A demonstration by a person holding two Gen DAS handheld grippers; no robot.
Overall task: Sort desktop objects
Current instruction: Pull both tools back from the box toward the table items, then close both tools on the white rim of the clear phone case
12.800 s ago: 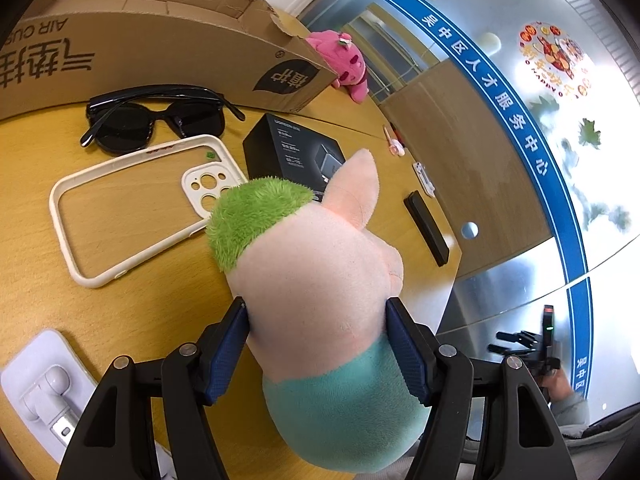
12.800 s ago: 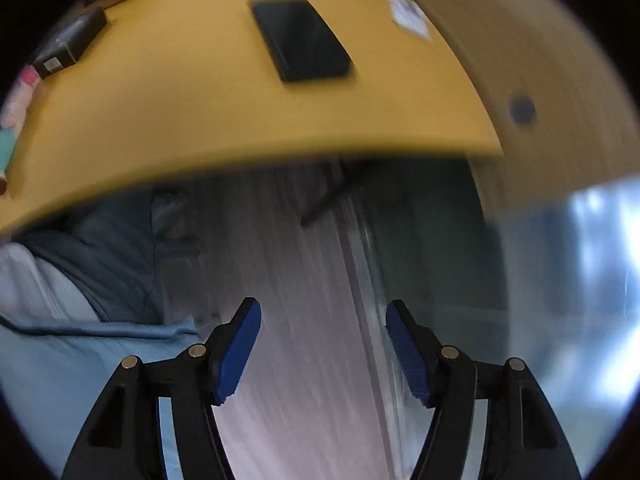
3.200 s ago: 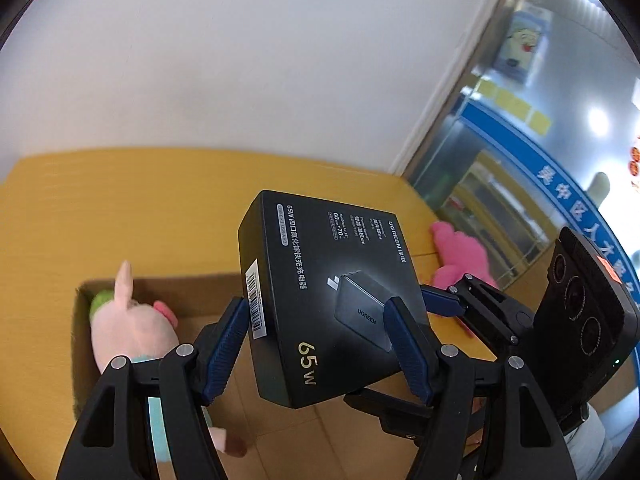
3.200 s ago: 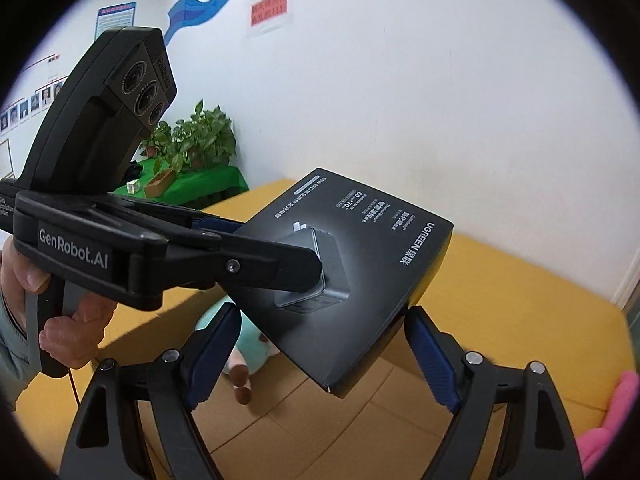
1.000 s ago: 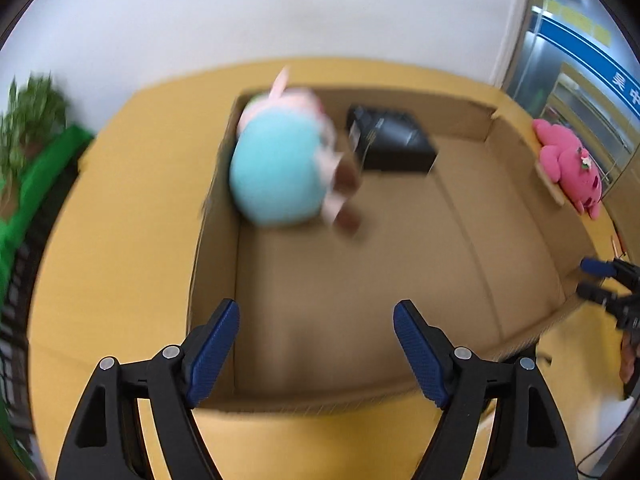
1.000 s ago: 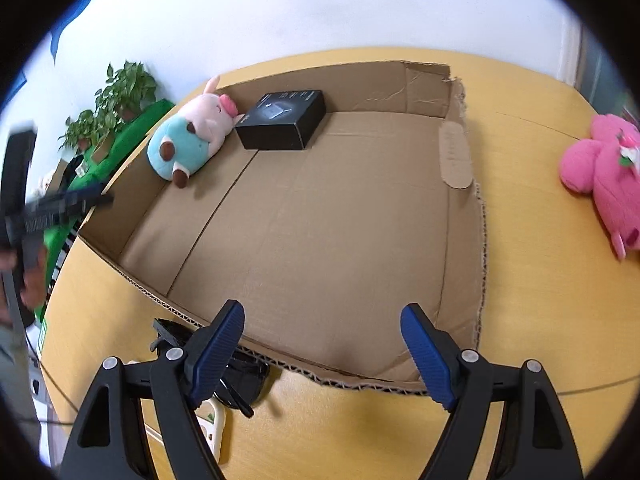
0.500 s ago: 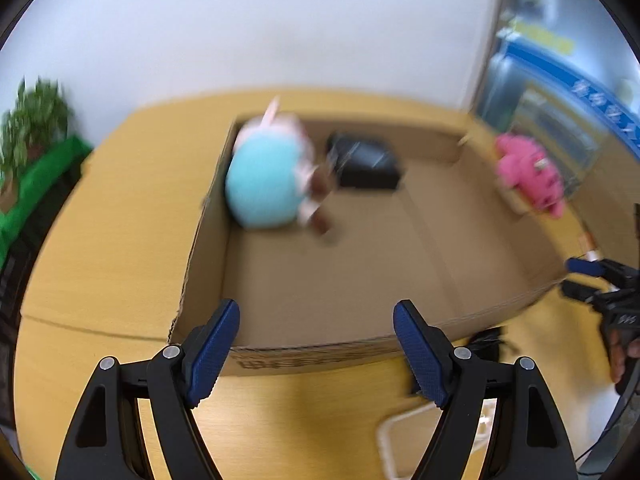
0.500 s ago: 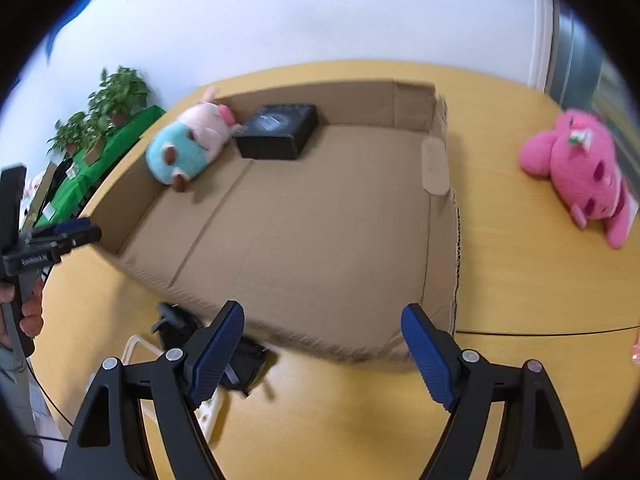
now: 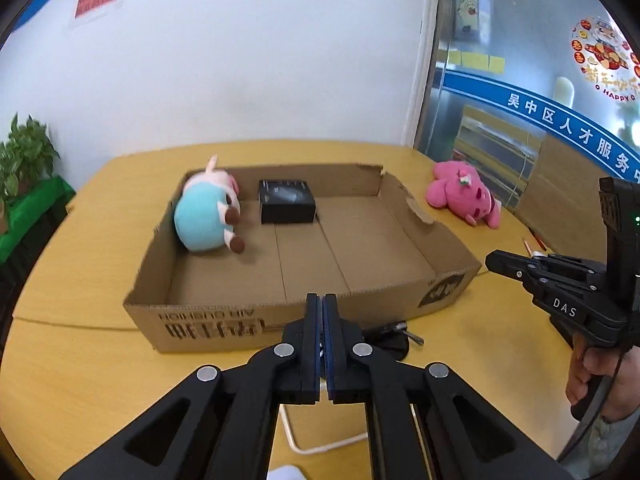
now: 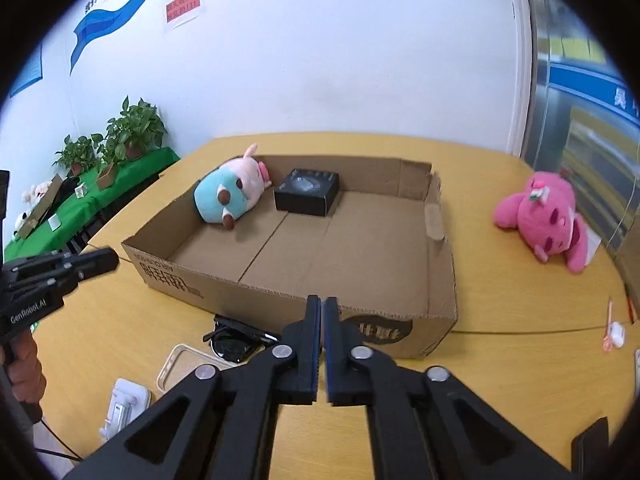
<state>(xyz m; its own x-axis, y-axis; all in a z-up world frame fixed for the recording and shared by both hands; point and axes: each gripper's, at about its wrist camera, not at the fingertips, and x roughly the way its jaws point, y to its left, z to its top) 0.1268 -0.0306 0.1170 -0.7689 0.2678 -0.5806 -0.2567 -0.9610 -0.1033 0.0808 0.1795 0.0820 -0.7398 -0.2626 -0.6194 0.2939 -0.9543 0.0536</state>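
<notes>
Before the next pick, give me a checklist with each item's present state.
1. Left hand-held gripper free of load: ok, shut on nothing.
2. Right hand-held gripper free of load: ok, shut on nothing.
3. Jaws open for a grasp: not ok, both closed.
4. Room in the cardboard box: ok; only the pig plush and black charger box inside.
5. Items left outside: not ok; pink plush, sunglasses, phone case.

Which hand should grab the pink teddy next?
Probably the right gripper: the pink teddy lies outside the box on its side; the left gripper is farther away. Both are shut, empty.
</notes>
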